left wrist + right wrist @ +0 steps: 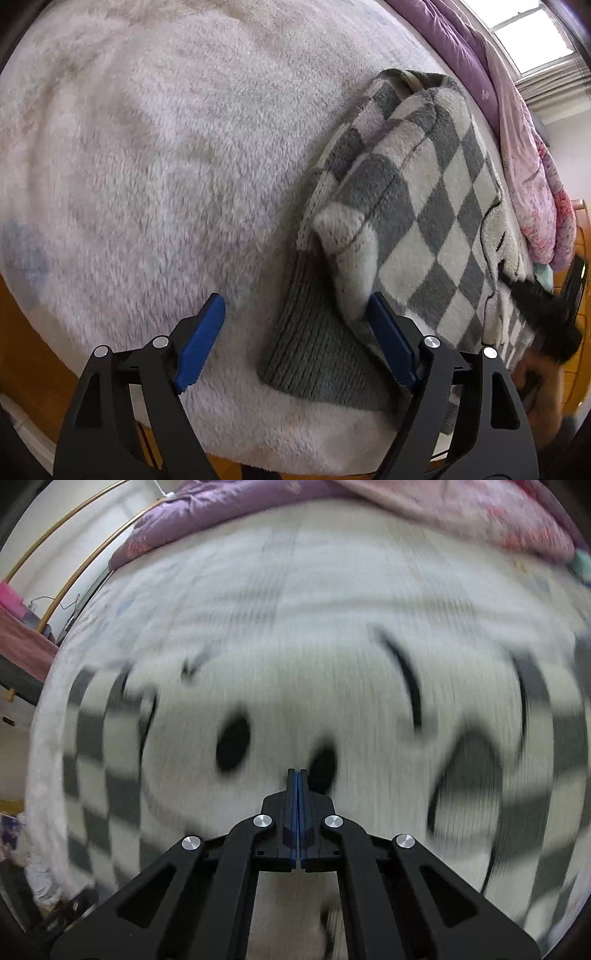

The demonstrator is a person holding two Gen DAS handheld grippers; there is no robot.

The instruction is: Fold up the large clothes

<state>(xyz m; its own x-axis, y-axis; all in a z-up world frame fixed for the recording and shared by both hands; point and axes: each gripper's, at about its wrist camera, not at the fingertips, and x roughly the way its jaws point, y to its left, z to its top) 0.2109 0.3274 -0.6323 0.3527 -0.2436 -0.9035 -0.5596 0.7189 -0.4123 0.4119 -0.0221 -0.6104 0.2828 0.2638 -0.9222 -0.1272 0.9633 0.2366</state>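
Left wrist view looks down on a bed covered with a pale fluffy blanket (155, 155), and on its right part lies the garment (424, 192) — a thick fleece piece with a grey and cream diamond check pattern. Its grey ribbed hem (314, 354) lies flat on the blanket near the bed edge, and one cream corner is turned over just above this hem. Further right, black drawn lines of a cartoon picture show on the cream fabric. The left gripper (295, 332) hangs over this corner with its blue fingers (201, 339) wide apart; the right finger seems to touch the folded fleece, the left one is over bare blanket, and nothing is held between them. A purple and pink quilt (517, 155) is bunched along the far side of the bed, under a bright window (532, 37). In the right wrist view the picture is much blurred: the same garment fills it, with a big cream cartoon face, black oval eyes and check pattern around. The right gripper (297, 775) has its blue fingers pressed together — I cannot tell if any cloth is caught between them. The quilt lies behind.
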